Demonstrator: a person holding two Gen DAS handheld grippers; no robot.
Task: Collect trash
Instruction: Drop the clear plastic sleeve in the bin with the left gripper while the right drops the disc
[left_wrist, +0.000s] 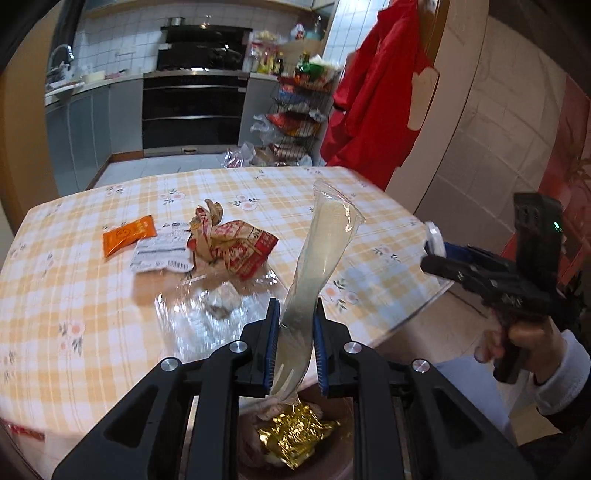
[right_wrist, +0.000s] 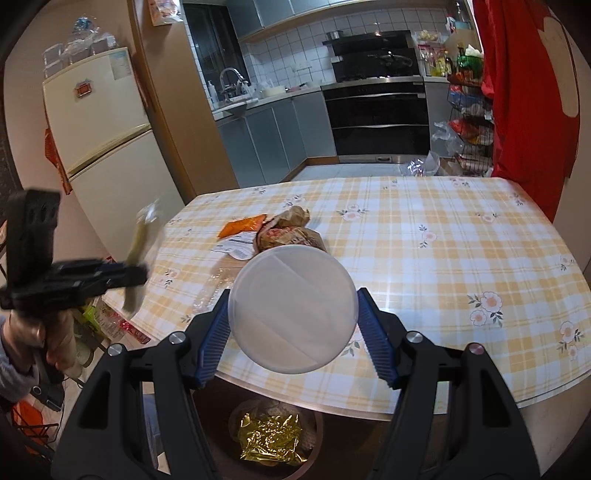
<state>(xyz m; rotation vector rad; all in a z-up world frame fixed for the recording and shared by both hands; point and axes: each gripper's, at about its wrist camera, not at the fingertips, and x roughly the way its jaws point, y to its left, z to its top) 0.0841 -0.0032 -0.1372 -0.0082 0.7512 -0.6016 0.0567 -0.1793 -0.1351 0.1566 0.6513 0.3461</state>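
Observation:
My left gripper (left_wrist: 295, 325) is shut on a plastic fork in a clear wrapper (left_wrist: 321, 254), held upright over the table's near edge. The right wrist view shows the same wrapped fork (right_wrist: 138, 236) blurred at the far left. My right gripper (right_wrist: 293, 317) is shut on a round white plastic lid (right_wrist: 291, 310), held edge to edge between the blue pads. Below both grippers stands a brown bin (right_wrist: 321, 428) with crumpled gold foil (right_wrist: 269, 439) inside. On the checked tablecloth lie an orange sachet (left_wrist: 127, 236), a white label packet (left_wrist: 162, 254), a crumpled red-printed paper bag (left_wrist: 229, 240) and clear plastic film (left_wrist: 207, 306).
The table (right_wrist: 461, 258) has a rounded glass-covered edge. Beyond it are grey kitchen cabinets (right_wrist: 273, 136), an oven (right_wrist: 376, 122) and a wire rack of packets (right_wrist: 469, 125). A red garment (right_wrist: 524, 92) hangs at the right. A fridge (right_wrist: 107, 147) stands at the left.

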